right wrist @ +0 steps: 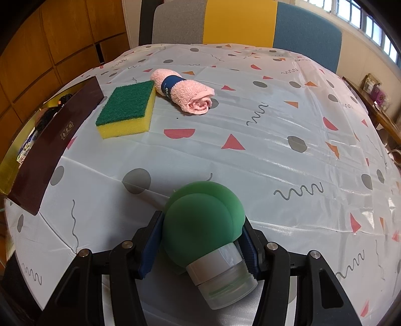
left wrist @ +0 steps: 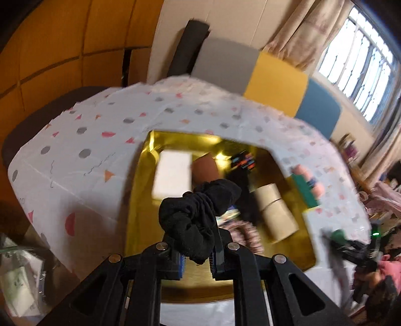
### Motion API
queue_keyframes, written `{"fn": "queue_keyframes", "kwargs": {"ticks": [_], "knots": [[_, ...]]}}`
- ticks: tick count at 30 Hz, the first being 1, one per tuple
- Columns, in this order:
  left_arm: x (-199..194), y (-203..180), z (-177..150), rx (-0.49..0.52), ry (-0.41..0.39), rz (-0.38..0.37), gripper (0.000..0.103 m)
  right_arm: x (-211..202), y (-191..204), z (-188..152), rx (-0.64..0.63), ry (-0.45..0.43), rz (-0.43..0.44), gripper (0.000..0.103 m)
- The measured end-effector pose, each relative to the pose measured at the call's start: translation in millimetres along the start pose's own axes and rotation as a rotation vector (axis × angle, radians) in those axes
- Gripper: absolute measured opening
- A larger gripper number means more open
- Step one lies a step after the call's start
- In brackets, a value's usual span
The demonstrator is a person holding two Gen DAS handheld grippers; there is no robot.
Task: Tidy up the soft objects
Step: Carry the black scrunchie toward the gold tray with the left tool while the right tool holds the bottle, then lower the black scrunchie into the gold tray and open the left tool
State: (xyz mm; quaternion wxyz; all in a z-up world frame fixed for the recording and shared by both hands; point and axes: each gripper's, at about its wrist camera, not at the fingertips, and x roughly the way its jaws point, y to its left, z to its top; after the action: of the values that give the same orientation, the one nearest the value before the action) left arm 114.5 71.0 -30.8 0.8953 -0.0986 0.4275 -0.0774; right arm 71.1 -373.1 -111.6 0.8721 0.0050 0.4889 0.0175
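My left gripper (left wrist: 198, 253) is shut on a bunched black fabric piece (left wrist: 198, 215), which hangs over the gold-lined box (left wrist: 283, 253). The left wrist view is blurred. Inside the box lie a white block (left wrist: 171, 174), two cardboard rolls (left wrist: 274, 208) and a patterned fabric piece (left wrist: 246, 235). My right gripper (right wrist: 200, 240) is shut on a green foam-headed bottle (right wrist: 200, 220) with a clear base, low over the tablecloth. A green-and-yellow sponge (right wrist: 127, 107) and a rolled pink towel (right wrist: 185, 91) with a blue band lie on the table beyond it.
The box's dark brown wall (right wrist: 50, 140) stands left of the sponge. The patterned tablecloth (right wrist: 288, 120) covers the table. Grey, yellow and blue chair backs (right wrist: 238, 22) line the far edge. A side shelf (right wrist: 376, 100) with clutter stands at the right.
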Motion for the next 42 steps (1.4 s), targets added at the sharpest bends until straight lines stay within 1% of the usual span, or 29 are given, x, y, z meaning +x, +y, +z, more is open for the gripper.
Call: {"fn": "queue_keyframes", "kwargs": {"ticks": [2, 3, 4, 5, 7, 8, 9, 10, 11, 12, 13, 15, 17, 18, 19, 24, 26, 27, 28, 32, 35, 38, 42], "knots": [[15.1, 8.4, 0.2, -0.031, 0.047, -0.008, 0.015, 0.1, -0.3, -0.1, 0.002, -0.001, 0.001, 0.058], [22.5, 12.7, 0.4, -0.049, 0.06, 0.027, 0.015, 0.2, -0.4, -0.1, 0.002, -0.001, 0.001, 0.058], [27.1, 14.7, 0.7, -0.055, 0.067, 0.041, 0.015, 0.2, -0.4, -0.1, 0.002, -0.001, 0.001, 0.058], [33.7, 15.8, 2.1, -0.044, 0.071, 0.045, 0.015, 0.3, -0.5, 0.0, 0.002, -0.001, 0.001, 0.058], [42.3, 17.6, 3.4, -0.046, 0.08, 0.076, 0.015, 0.6, -0.3, 0.0, 0.001, 0.0, 0.001, 0.058], [49.1, 19.5, 4.6, -0.047, 0.093, 0.066, 0.015, 0.7, -0.7, -0.1, 0.003, -0.001, 0.002, 0.058], [53.6, 18.7, 4.5, -0.034, 0.099, 0.081, 0.015, 0.8, -0.8, -0.2, 0.006, -0.001, 0.003, 0.058], [60.0, 17.4, 3.7, -0.014, 0.113, 0.118, 0.017, 0.9, -1.2, -0.3, 0.008, -0.001, 0.004, 0.058], [62.3, 18.1, 4.1, -0.011, 0.12, 0.128, 0.019, 0.8, -1.3, -0.5, 0.01, -0.002, 0.005, 0.058], [65.6, 19.0, 2.7, -0.015, 0.128, 0.126, 0.029, 0.8, -1.3, -0.6, 0.013, -0.002, 0.006, 0.058], [68.4, 19.4, 3.3, -0.018, 0.137, 0.12, 0.036, 1.0, -1.4, -0.5, 0.013, -0.002, 0.005, 0.058], [72.8, 20.8, 3.0, -0.03, 0.148, 0.141, 0.037, 1.1, -0.2, -0.7, 0.01, -0.002, 0.002, 0.058], [72.1, 19.3, 4.1, -0.03, 0.142, 0.147, 0.038, 1.3, -0.4, -0.6, 0.01, -0.001, 0.005, 0.058], [70.5, 18.1, 4.2, -0.025, 0.135, 0.15, 0.042, 1.4, -0.1, -0.6, 0.009, -0.001, 0.004, 0.058], [68.7, 15.9, 4.4, -0.019, 0.127, 0.146, 0.044, 1.6, 0.3, -0.6, 0.008, -0.001, 0.003, 0.058], [59.8, 9.6, 7.8, 0.007, 0.095, 0.135, 0.047, 1.3, 1.6, -0.4, 0.005, 0.0, -0.003, 0.058], [53.9, 7.9, 9.9, 0.009, 0.077, 0.13, 0.056, 1.4, 1.3, -0.2, 0.006, 0.001, -0.002, 0.058], [49.0, 7.0, 11.4, 0.01, 0.063, 0.121, 0.064, 1.4, 1.2, -0.2, 0.005, 0.002, -0.002, 0.058], [45.8, 6.4, 12.5, 0.01, 0.054, 0.118, 0.068, 1.4, 1.2, -0.2, 0.004, 0.001, -0.002, 0.058], [34.9, 3.8, 16.6, 0.014, 0.037, 0.128, 0.069, 1.5, 1.2, -0.2, 0.002, 0.003, -0.004, 0.058], [23.7, -0.8, 16.0, 0.037, 0.009, 0.156, 0.069, 1.6, 1.0, -0.2, 0.004, 0.004, -0.007, 0.058], [15.7, -3.7, 14.6, 0.057, -0.006, 0.168, 0.074, 1.6, 0.7, 0.0, 0.005, 0.005, -0.007, 0.058], [0.0, -8.1, 9.0, 0.08, -0.046, 0.182, 0.077, 2.1, 0.7, 0.7, 0.005, 0.006, -0.008, 0.058]]}}
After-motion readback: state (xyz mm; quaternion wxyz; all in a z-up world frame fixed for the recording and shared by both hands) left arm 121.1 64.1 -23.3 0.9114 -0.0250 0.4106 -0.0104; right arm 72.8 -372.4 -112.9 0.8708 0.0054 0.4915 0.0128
